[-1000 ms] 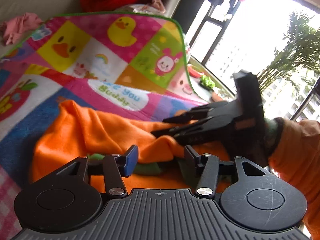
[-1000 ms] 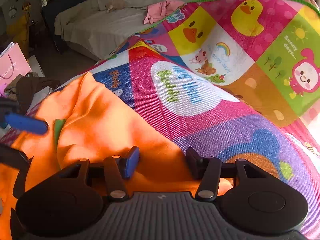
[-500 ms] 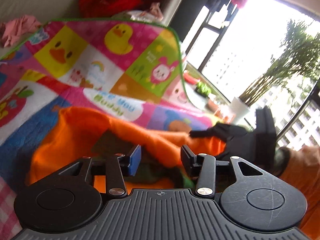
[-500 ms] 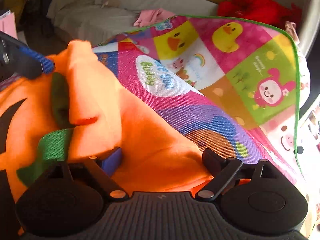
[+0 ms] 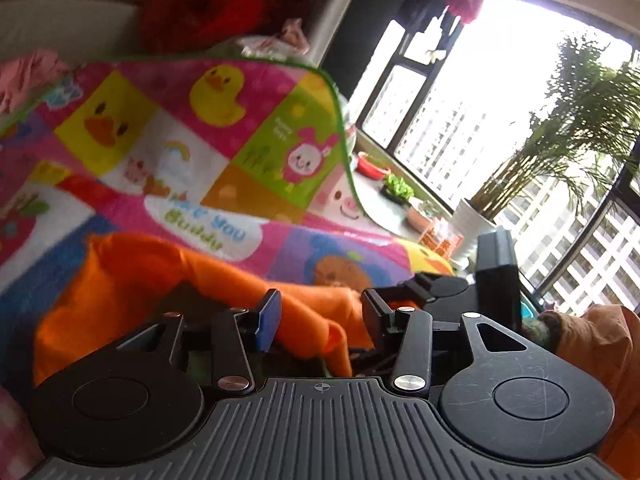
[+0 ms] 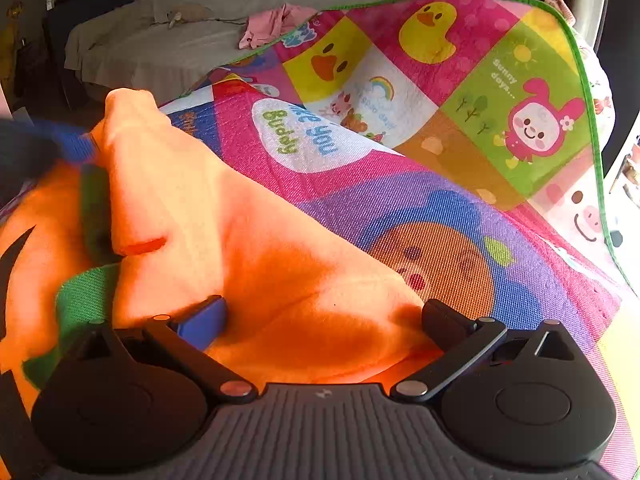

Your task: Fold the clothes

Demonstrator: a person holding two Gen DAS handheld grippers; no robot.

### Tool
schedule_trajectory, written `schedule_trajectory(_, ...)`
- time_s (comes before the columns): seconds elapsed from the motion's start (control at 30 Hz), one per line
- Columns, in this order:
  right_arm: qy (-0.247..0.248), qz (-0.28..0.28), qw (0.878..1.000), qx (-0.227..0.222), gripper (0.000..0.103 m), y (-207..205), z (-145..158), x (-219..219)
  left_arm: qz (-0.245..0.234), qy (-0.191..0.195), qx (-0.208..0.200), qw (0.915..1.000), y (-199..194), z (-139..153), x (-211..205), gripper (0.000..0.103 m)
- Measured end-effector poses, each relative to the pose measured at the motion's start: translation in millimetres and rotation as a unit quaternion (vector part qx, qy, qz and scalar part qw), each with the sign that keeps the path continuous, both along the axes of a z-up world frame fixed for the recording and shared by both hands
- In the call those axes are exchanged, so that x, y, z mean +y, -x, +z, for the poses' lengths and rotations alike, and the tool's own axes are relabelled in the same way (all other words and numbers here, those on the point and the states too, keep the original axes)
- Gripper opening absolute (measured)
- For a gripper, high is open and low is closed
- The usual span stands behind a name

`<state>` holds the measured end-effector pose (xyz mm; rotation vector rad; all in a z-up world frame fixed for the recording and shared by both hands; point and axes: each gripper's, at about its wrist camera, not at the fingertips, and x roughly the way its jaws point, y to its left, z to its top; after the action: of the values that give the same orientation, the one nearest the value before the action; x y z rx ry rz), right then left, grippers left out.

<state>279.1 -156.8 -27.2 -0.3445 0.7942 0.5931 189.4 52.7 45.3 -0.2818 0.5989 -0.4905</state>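
Right gripper point(image 6: 322, 318) wide open – orange cloth point(image 6: 248, 256) bunched between its fingers, on picture mat point(image 6: 460, 128). Left gripper point(image 5: 318, 316) open too – cloth fold between fingers.

Soft matt orange fleece garment point(image 6: 304, 288) on coarse woven printed mat point(image 6: 400, 184).

Orange garment point(image 6: 248, 240) (green trim), pink patchwork cartoon mat point(image 6: 440, 92)

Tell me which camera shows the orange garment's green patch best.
The right wrist view: the green patch lies clear on the orange garment. In the left wrist view it is mostly hidden behind the tongs.
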Motion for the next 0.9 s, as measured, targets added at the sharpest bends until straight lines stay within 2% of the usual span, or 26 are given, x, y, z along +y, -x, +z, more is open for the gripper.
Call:
schedule_trajectory(0.13,0.005,0.000,1.000,-0.014,0.103,4,0,4,-0.014,0.017,-0.021,0.9996,5,14,-5,0.050)
schedule_trajectory(0.2,0.007,0.001,1.000,-0.021,0.103,6,0,6,-0.023,0.009,-0.008,0.9997,-6,4,-17,0.051)
schedule_trajectory(0.23,0.008,0.001,1.000,-0.025,0.103,8,0,7,-0.021,0.001,0.011,0.9997,-15,-9,-22,0.051)
schedule_trajectory(0.27,0.007,0.003,1.000,-0.026,0.098,8,2,7,-0.015,-0.007,0.035,0.9992,-24,-23,-26,0.047)
schedule_trajectory(0.33,-0.003,0.016,1.000,-0.019,0.080,8,10,2,0.002,-0.019,0.091,0.9956,-38,-53,-24,0.045)
schedule_trajectory(0.37,-0.010,0.019,1.000,-0.015,0.064,7,15,-1,0.006,-0.022,0.112,0.9935,-41,-66,-21,0.044)
schedule_trajectory(0.4,-0.018,0.016,1.000,-0.011,0.049,4,22,-5,0.005,-0.022,0.122,0.9923,-41,-75,-18,0.042)
schedule_trajectory(0.43,-0.029,0.013,0.999,-0.007,0.046,0,28,-10,0.001,-0.024,0.118,0.9927,-38,-78,-18,0.042)
schedule_trajectory(0.6,-0.032,0.035,0.999,-0.012,0.046,-29,35,4,-0.011,-0.043,0.111,0.9929,-34,-78,-20,0.042)
schedule_trajectory(0.7,-0.012,0.053,0.999,0.007,0.059,-50,16,19,-0.016,-0.042,0.111,0.9928,-32,-79,-17,0.042)
schedule_trajectory(0.77,-0.025,0.054,0.998,0.036,0.063,-58,6,20,-0.020,-0.043,0.107,0.9932,-29,-79,-16,0.042)
schedule_trajectory(0.83,-0.047,0.048,0.996,0.065,0.062,-61,5,16,-0.024,-0.042,0.102,0.9936,-29,-80,-15,0.042)
schedule_trajectory(0.9,-0.065,0.054,0.992,0.094,0.050,-56,7,14,-0.025,-0.041,0.097,0.9941,-28,-81,-15,0.042)
